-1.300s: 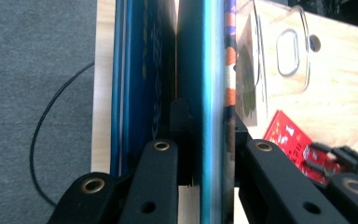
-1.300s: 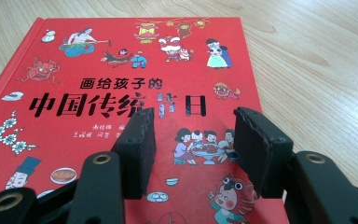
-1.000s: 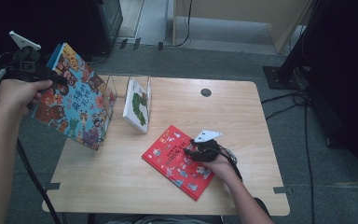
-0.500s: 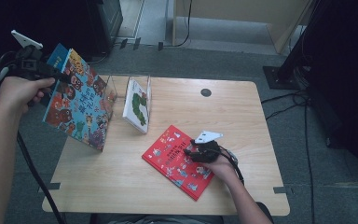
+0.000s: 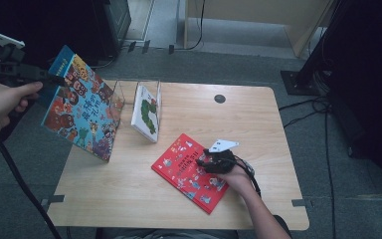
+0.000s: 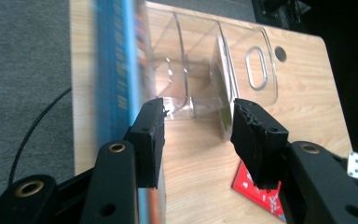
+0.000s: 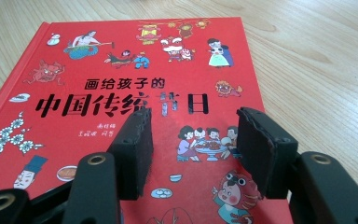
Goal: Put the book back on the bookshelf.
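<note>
The left gripper (image 5: pixel 54 79) stands with its jaws apart and has just been opening; in the left gripper view the blue picture book (image 6: pixel 119 70) lies against the outer face of one jaw, with nothing pressed between the pads. On the tabletop (image 5: pixel 258 124), that large book (image 5: pixel 82 117) leans tilted, its lower edge at the table's left rim beside the clear acrylic book stand (image 5: pixel 129 94), which already holds a white book (image 5: pixel 146 112) upright. The risk, as a judgement: the freed book looks poorly propped and could slide off the tabletop edge or topple onto the stand. The red book (image 5: pixel 191 172) lies flat near the front. The right gripper (image 5: pixel 204 160) hovers over its cover with jaws open, holding nothing; closing there would only scrape the cover.
</note>
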The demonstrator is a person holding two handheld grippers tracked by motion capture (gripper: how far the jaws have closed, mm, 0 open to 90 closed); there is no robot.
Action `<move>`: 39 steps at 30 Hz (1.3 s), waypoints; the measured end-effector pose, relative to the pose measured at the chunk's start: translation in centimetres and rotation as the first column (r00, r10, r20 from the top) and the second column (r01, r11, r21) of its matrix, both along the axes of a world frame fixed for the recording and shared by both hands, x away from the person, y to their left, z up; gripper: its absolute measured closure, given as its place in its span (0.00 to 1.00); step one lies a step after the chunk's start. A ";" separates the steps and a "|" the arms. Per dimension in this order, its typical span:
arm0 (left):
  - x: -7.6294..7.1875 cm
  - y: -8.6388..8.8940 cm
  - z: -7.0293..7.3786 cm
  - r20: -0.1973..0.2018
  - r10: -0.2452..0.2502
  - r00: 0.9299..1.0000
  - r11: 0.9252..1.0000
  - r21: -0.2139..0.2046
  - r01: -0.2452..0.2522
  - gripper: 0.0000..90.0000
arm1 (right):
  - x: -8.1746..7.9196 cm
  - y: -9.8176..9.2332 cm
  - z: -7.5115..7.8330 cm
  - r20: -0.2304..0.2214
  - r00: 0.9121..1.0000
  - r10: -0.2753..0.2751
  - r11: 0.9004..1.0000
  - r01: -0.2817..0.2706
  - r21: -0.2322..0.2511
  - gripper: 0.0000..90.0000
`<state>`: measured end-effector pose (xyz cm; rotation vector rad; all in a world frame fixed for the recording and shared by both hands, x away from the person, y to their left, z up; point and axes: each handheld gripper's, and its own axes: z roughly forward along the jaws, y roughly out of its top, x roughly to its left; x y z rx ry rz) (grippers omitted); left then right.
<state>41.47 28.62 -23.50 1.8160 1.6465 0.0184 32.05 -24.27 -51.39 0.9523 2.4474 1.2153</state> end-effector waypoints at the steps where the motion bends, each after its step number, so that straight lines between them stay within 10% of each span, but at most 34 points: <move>1: -0.3 -0.3 -0.1 0.008 -0.010 1.000 1.000 -0.004 0.010 0.59 | 0.0 0.0 0.0 -0.005 1.000 0.000 1.000 0.000 0.006 0.50; 39: -6.5 -9.6 -10.1 0.041 -0.232 0.972 0.970 0.080 0.229 0.55 | -0.4 -3.7 1.5 -0.017 0.998 -0.060 0.997 0.061 0.040 0.55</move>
